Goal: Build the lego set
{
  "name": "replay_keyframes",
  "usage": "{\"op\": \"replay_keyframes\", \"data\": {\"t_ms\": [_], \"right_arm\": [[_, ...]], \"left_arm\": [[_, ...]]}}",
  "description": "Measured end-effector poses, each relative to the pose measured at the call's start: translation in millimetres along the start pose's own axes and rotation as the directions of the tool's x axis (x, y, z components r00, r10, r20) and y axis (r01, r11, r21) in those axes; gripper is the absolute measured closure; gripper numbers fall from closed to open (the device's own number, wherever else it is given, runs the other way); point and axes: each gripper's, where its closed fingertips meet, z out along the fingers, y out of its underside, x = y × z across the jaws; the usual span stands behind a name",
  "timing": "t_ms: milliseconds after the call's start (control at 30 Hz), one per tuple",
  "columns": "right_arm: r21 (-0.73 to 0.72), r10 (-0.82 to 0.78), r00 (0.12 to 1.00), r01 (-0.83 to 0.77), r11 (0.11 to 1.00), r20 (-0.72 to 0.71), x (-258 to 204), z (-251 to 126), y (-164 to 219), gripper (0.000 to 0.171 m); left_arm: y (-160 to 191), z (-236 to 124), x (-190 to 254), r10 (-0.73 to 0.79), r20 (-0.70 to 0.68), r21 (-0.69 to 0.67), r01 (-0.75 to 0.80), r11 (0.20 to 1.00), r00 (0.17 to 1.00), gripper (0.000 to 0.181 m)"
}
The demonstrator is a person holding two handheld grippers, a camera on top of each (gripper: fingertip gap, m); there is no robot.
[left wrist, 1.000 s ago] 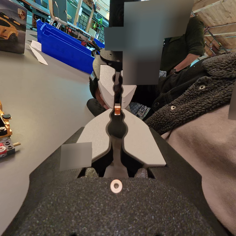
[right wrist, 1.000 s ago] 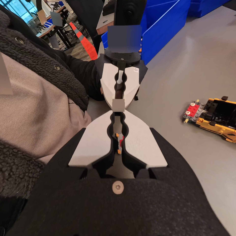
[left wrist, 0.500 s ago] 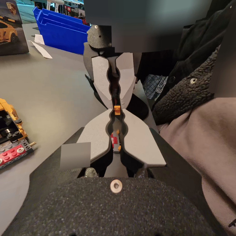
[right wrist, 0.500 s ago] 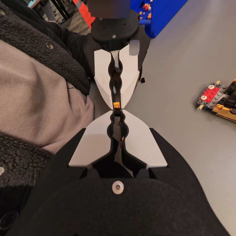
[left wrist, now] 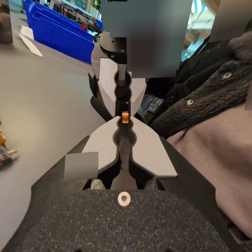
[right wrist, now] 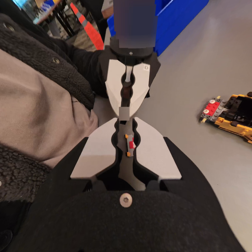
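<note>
My left gripper (left wrist: 124, 118) is shut on a small orange piece (left wrist: 125, 118) and holds it above the grey table. My right gripper (right wrist: 125, 120) faces it tip to tip, with its jaws a little apart on either side of the piece's far end. In the right wrist view a mosaic patch hides that contact. A small grey, red and orange sub-assembly (right wrist: 130, 145) lies on the table below the right gripper, seen between its fingers. The yellow and black car chassis (right wrist: 231, 114) with red and grey plates lies on the table to the right; it shows blurred at the left edge of the left wrist view (left wrist: 3, 151).
Blue bins (left wrist: 58, 35) stand at the back of the table and also show in the right wrist view (right wrist: 177, 20). White paper sheets (left wrist: 30, 45) lie beside them. A person's fleece jacket and beige top (right wrist: 34, 109) are close beside both grippers. Left and right tips are no more than a few centimetres apart.
The right gripper's jaws have parted a little. Both grippers have tilted, so the sub-assembly has left the left wrist view. The orange piece stays in the left gripper.
</note>
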Motion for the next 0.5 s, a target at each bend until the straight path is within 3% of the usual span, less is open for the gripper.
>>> {"op": "replay_keyframes", "data": {"t_ms": [133,267,367,500], "right_arm": [[0.122,-0.007,0.999,0.012,0.993,-0.046,3,-12,-9,0.153],[0.138,-0.057,0.988,0.077,0.987,-0.144,9,-13,-2,0.154],[0.106,-0.192,0.952,0.222,0.969,-0.238,10,-5,-1,0.152],[-0.028,-0.417,0.830,0.439,0.898,-0.370,16,2,-1,0.151]], "left_arm": [[-6,-11,-9,-0.248,-0.102,0.042,0.253,0.967,0.963,0.173],[-5,-15,-14,-0.418,-0.186,0.008,0.427,0.904,0.889,0.174],[-5,-14,-18,-0.493,-0.200,-0.018,0.500,0.866,0.847,0.174],[-6,-6,-13,-0.525,-0.200,-0.060,0.524,0.849,0.827,0.174]]}}
